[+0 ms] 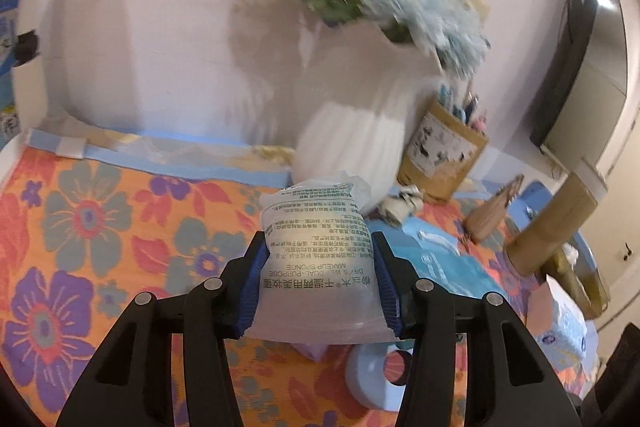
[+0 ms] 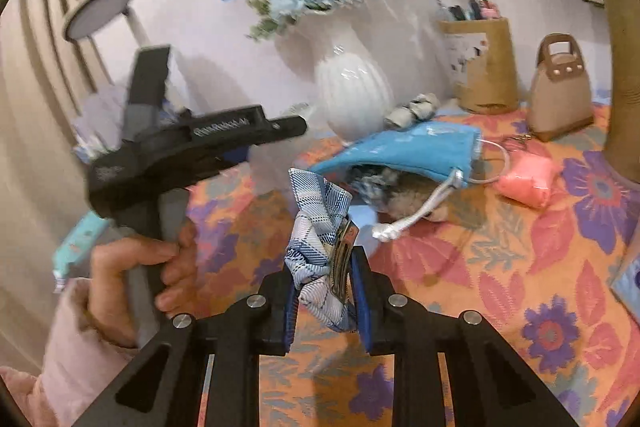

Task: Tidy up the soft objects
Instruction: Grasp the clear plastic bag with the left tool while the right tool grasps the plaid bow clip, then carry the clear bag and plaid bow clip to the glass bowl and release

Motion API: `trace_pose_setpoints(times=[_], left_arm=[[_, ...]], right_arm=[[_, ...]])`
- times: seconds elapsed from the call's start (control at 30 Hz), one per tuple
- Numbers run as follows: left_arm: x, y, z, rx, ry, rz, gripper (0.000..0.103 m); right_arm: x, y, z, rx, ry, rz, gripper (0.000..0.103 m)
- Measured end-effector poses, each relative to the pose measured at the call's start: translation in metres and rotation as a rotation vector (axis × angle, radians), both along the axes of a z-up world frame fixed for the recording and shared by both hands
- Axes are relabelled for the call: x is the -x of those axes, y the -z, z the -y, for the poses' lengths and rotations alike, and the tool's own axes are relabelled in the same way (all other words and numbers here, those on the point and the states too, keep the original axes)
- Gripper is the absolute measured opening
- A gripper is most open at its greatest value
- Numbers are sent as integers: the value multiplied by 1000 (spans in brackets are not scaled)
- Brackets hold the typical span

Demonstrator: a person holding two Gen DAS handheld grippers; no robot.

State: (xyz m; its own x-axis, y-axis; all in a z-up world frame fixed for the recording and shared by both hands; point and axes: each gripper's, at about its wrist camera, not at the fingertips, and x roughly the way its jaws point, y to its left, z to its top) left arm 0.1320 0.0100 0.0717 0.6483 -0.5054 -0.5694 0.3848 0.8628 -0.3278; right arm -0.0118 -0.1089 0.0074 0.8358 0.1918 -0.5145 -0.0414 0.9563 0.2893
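Observation:
My left gripper (image 1: 320, 267) is shut on a translucent packet of makeup sponges (image 1: 316, 243), its blue pads pressing both sides, held above the floral tablecloth (image 1: 100, 227). In the right wrist view my right gripper (image 2: 325, 291) is shut on a blue-and-white plaid fabric hair clip (image 2: 316, 227), lifted off the cloth. Just beyond it a blue drawstring pouch (image 2: 400, 151) lies on its side, mouth open, with fluffy items inside. A pink soft pouch (image 2: 524, 183) lies to its right. A hand (image 2: 132, 267) grips the left tool's handle at the left.
A white vase (image 2: 352, 95) with blue and cream flowers stands at the back, with a grey fabric scrunchie (image 2: 412, 109) at its foot. A brown pen holder (image 2: 484, 67) and a small beige handbag (image 2: 560, 91) stand right of it. A tape roll (image 1: 376, 375) lies under the left gripper.

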Motion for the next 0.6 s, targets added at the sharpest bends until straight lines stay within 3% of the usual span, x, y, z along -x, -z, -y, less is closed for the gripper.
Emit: trace_pose_setpoints(times=[0.13,0.3,0.43,0.5,0.6], left_arm=[[3,-7,-10,-12,-50,50,47],[0,0,-8,-72,-70,56,47],[2,5,-8,-127,-126,100,47],[8,6,-10,-147,-206,133,47],[18,0,-8,-165,-237,121,47]], right_arm=[[15,-9,-5,-35,-79,91,23],[5,-4,0,-81,-87,50,23],[2,-1,8,-133,-95,53,23],[1,1,10,-151,-104,39,23],[-1,1,8,-152,-124,28,23]])
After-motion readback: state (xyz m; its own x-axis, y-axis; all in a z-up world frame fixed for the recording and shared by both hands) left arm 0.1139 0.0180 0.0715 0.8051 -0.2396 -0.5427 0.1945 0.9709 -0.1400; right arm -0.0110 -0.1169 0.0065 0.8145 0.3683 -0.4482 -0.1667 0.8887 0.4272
